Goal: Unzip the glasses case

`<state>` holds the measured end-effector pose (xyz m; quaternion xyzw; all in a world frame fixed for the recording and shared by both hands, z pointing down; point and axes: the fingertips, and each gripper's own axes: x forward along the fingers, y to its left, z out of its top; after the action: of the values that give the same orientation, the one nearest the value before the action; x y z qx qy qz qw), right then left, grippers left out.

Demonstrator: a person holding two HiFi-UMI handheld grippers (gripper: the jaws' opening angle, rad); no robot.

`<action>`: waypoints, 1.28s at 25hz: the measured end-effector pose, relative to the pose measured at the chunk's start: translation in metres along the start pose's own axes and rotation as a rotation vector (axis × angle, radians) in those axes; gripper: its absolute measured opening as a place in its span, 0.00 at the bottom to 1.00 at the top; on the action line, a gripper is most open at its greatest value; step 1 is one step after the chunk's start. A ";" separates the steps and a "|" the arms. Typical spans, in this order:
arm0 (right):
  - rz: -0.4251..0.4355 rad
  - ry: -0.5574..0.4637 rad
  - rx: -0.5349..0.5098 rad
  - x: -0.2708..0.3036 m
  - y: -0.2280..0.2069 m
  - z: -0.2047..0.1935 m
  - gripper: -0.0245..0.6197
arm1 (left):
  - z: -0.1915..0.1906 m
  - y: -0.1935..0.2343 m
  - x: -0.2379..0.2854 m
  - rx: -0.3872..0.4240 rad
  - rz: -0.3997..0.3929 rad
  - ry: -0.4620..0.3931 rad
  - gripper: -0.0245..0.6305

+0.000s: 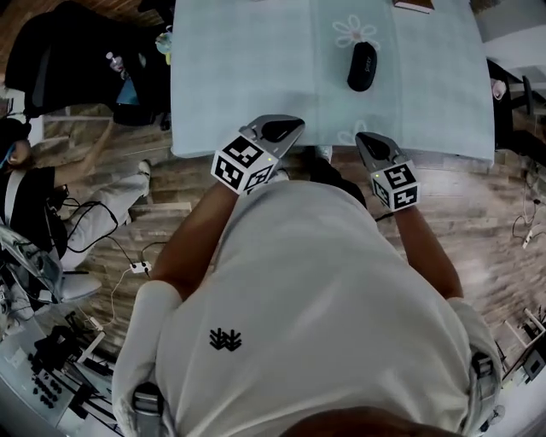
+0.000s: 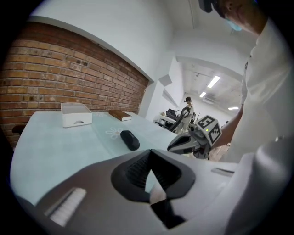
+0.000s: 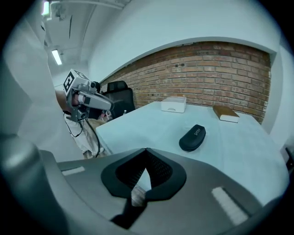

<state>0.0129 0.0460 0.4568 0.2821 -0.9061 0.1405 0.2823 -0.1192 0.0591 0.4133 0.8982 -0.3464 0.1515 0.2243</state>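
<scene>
A black zipped glasses case (image 1: 362, 66) lies on the pale blue table (image 1: 247, 77), right of its middle, with nothing touching it. My left gripper (image 1: 286, 128) hovers at the table's near edge, shut and empty, well short of the case. My right gripper (image 1: 373, 142) hangs at the same edge, below the case, also shut with nothing held. In the left gripper view the case (image 2: 129, 139) lies ahead past the joined jaws, and the right gripper (image 2: 186, 143) shows beside it. In the right gripper view the case (image 3: 192, 137) lies ahead to the right.
A brown book (image 1: 414, 5) lies at the table's far edge, and a white box (image 2: 76, 114) stands near it. A black chair (image 1: 77, 51) stands left of the table. A seated person (image 1: 34, 196) and cables are on the floor at left.
</scene>
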 end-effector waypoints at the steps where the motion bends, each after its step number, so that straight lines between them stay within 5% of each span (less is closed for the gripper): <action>1: -0.004 -0.007 0.002 -0.003 0.009 0.000 0.04 | -0.006 -0.002 -0.010 -0.013 0.000 -0.001 0.12; 13: -0.021 -0.043 0.006 -0.031 0.087 -0.011 0.04 | -0.050 -0.028 -0.082 -0.034 0.044 0.002 0.12; 32: -0.052 -0.122 -0.024 -0.064 0.104 0.004 0.04 | -0.043 -0.058 -0.092 0.003 0.036 -0.032 0.12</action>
<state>-0.0065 0.1554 0.4056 0.3105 -0.9155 0.1048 0.2333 -0.1498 0.1700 0.3935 0.8944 -0.3659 0.1417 0.2149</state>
